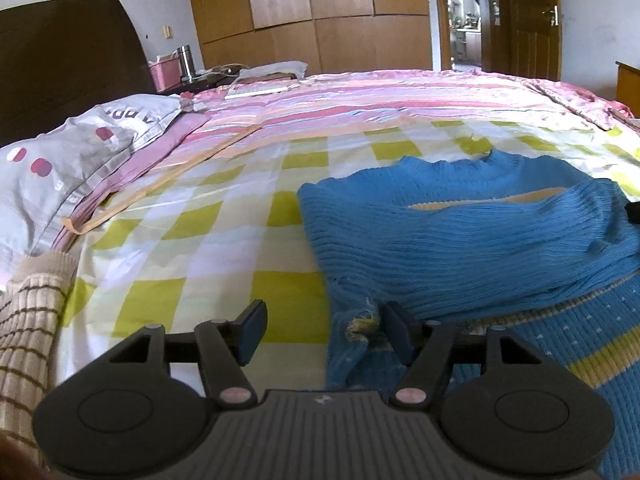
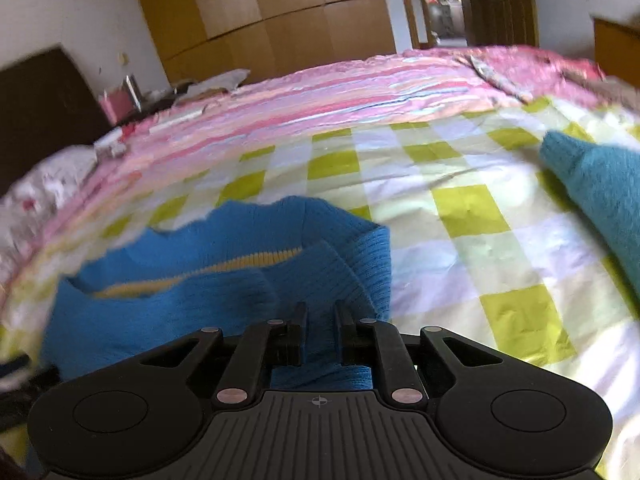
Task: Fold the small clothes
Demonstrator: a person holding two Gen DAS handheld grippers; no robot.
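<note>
A blue rib-knit sweater (image 1: 460,236) (image 2: 224,280) is spread on the green-and-white checked bedsheet, partly folded over itself so that a yellow stripe is exposed in the gap. Its lower part is patterned with white flecks and a yellow band, and a frayed patch is seen at its left edge.

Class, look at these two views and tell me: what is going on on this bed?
A person with a gripper in each hand is folding a blue ribbed knit sweater on a yellow-green checked bedsheet. The left gripper stands open at the sweater's frayed corner, with nothing pressed between its pads. The right gripper has its jaws close together over blue knit; whether it pinches the fabric is unclear. A teal garment lies further right.
</note>
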